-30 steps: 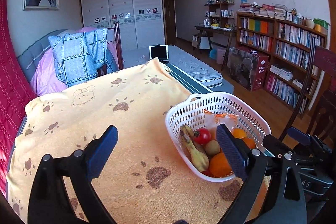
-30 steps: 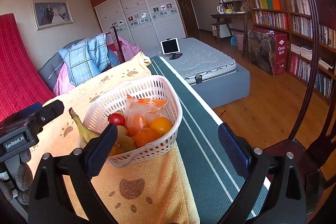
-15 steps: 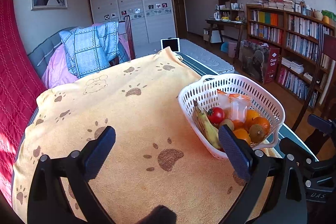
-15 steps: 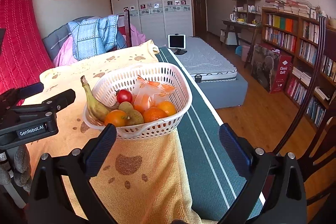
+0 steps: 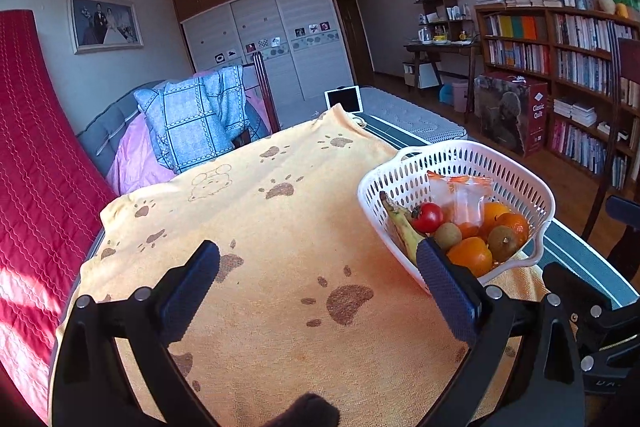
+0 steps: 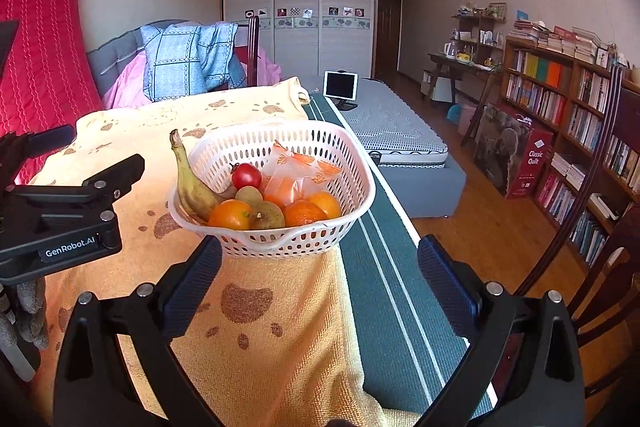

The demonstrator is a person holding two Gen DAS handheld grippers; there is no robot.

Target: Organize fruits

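A white perforated basket [image 6: 276, 243] [image 5: 520, 171] stands on the yellow paw-print towel [image 5: 260, 227] at the table's right side. It holds a banana [image 6: 190, 183] [image 5: 402, 227], a red tomato [image 6: 246, 175] [image 5: 427, 217], kiwis [image 6: 268, 215], oranges [image 6: 230, 215] [image 5: 470, 255] and a clear orange-printed bag [image 6: 298, 171]. My left gripper [image 5: 320, 287] is open and empty, left of the basket above the towel. My right gripper [image 6: 320, 279] is open and empty, just in front of the basket; the left gripper's body [image 6: 60, 215] shows at its left.
The towel covers a table with a green striped cloth [image 6: 384, 291] along its right edge. A chair with a blue plaid cloth [image 5: 200, 115] stands behind the table. Another wooden chair [image 6: 600, 267] and a bookshelf [image 6: 580, 107] are at the right. A bed with a tablet [image 6: 340, 85] lies beyond.
Both grippers have drawn back and shifted; the basket now sits further right in the left view and more centred, nearer, in the right view. Both stay open.
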